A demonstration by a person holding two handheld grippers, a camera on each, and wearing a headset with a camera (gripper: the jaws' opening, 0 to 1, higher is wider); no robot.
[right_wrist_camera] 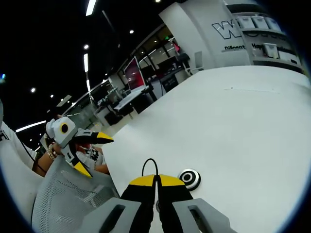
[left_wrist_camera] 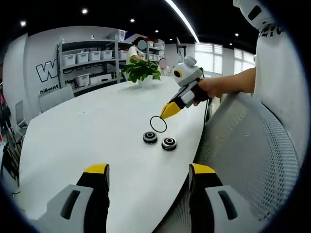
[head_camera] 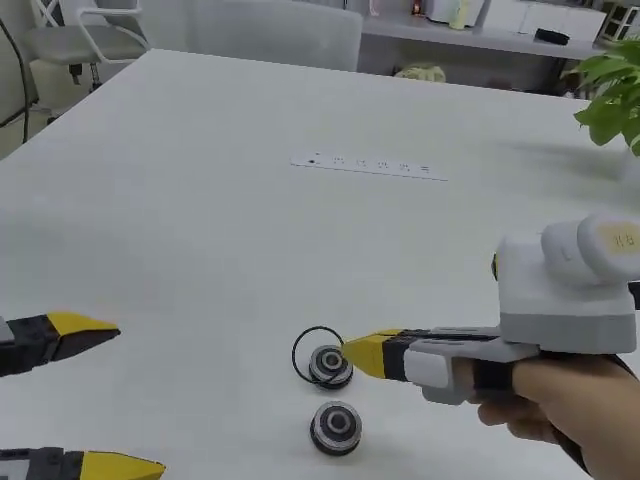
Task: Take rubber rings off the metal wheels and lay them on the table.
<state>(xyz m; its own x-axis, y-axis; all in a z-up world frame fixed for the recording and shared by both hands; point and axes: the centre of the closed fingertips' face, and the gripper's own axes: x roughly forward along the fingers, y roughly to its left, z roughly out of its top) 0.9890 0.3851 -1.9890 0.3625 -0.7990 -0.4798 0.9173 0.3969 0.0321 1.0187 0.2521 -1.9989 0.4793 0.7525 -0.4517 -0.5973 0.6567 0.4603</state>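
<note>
Your right gripper (head_camera: 352, 354) has its jaws pinched together on a thin black rubber ring (head_camera: 294, 352). The ring hangs off the yellow tips right at the far metal wheel (head_camera: 330, 366), and in the left gripper view it looks raised just clear of that wheel. The second metal wheel (head_camera: 336, 427) sits on the white table (head_camera: 300, 220) just beside the far wheel on your side, and your left gripper (head_camera: 140, 398) is well apart from the far wheel to its left, jaws spread wide, gripping nothing.
</note>
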